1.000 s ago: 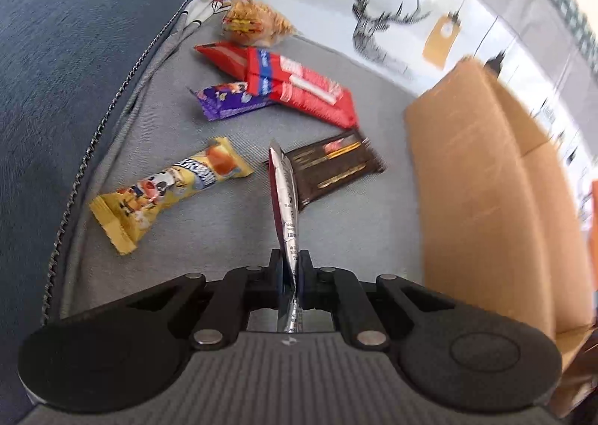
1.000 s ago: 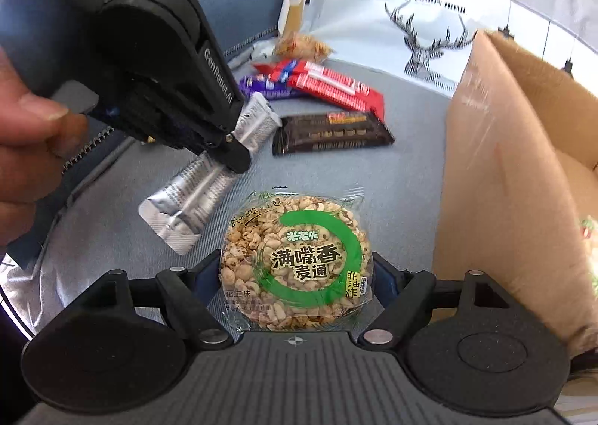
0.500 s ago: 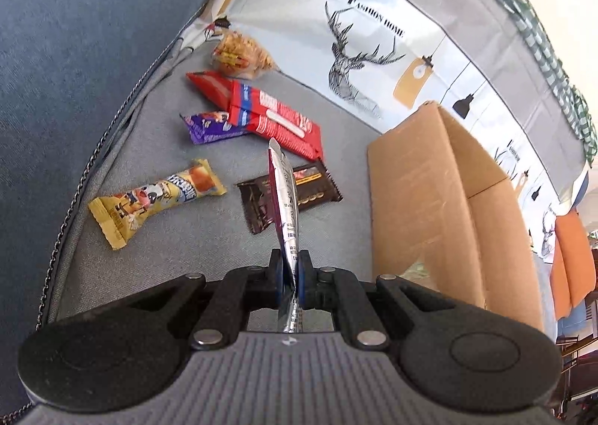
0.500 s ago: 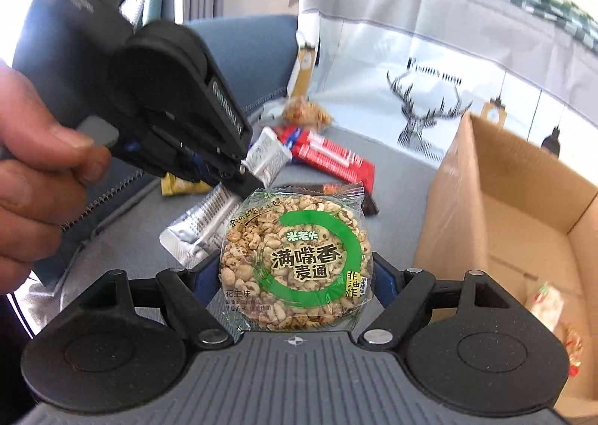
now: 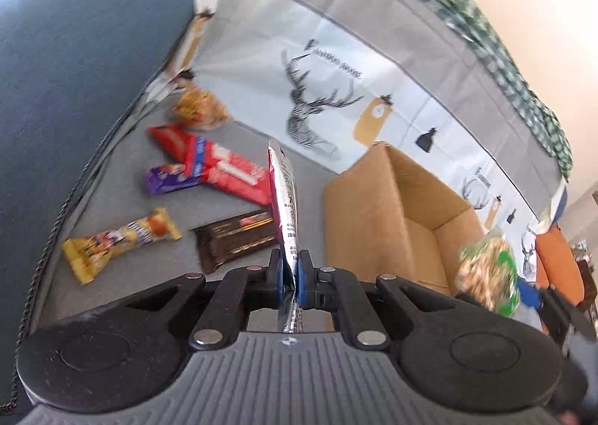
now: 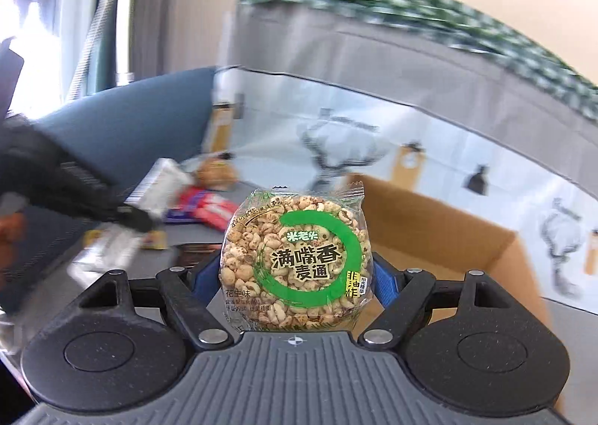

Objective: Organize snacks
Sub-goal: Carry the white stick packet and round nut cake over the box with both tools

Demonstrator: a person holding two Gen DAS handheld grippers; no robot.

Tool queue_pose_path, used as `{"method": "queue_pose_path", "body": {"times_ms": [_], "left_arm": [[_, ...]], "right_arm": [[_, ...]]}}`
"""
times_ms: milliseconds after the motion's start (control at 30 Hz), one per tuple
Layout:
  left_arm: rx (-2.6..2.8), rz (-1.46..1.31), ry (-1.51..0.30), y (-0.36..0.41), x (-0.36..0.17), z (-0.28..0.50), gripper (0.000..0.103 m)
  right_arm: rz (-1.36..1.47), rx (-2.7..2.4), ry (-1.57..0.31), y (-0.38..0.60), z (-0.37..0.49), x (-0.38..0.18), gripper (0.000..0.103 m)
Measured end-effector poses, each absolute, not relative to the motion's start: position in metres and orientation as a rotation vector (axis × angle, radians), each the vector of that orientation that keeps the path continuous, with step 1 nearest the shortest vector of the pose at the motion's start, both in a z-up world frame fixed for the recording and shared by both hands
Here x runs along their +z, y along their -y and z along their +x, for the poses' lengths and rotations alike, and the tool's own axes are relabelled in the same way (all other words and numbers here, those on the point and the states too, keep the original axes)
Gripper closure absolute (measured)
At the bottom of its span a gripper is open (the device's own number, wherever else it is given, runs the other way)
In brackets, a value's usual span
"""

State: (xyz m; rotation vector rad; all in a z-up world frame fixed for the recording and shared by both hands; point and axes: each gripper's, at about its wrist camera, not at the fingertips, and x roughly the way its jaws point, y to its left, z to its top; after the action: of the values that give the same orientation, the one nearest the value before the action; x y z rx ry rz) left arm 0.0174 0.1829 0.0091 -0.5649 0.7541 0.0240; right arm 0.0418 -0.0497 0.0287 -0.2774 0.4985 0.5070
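Snack "满嘴香麦通" clenched in right hand-held gripper; silver packet in left.

- Round puffed-grain snack pack: "米老头" on the green ring, "满嘴香 麦通" in large dark characters inside it, "非油炸" on a yellow tag at right, "花生味" lower left.
- Other print is too blurred to read.
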Motion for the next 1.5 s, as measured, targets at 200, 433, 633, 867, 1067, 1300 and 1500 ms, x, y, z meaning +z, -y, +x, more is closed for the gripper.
{"method": "queue_pose_path", "body": {"times_ms": [200, 433, 633, 867, 1067, 1300, 1500], "left_arm": [[-0.026, -0.559, -0.684, -0.152, 0.018, 0.023, 0.096], [-0.071, -0.556, -0.577, -0.111, 0.026, 0.027, 0.096], [-0.126, -0.551, -0.519, -0.084, 0.028, 0.031, 0.096], [-0.222, -0.489, -0.488, -0.052, 0.03, 0.046, 0.096], [-0.268, -0.475, -0.525, -0.036, 0.018, 0.065, 0.096], [-0.274, -0.492, -0.546, -0.035, 0.007, 0.077, 0.096], [-0.289, -0.496, -0.56, -0.033, 0.006, 0.076, 0.096]], "right_arm": [[-0.161, 0.362, -0.543, 0.111, 0.069, 0.016, 0.022], [-0.167, 0.291, -0.53, 0.143, 0.069, 0.008, 0.022], [-0.188, 0.265, -0.514, 0.16, 0.065, 0.008, 0.022], [-0.158, 0.229, -0.519, 0.181, 0.071, 0.007, 0.022], [-0.098, 0.201, -0.541, 0.188, 0.081, 0.005, 0.022], [-0.107, 0.202, -0.548, 0.179, 0.084, 0.002, 0.022], [-0.115, 0.208, -0.546, 0.179, 0.085, 0.002, 0.022]]}}
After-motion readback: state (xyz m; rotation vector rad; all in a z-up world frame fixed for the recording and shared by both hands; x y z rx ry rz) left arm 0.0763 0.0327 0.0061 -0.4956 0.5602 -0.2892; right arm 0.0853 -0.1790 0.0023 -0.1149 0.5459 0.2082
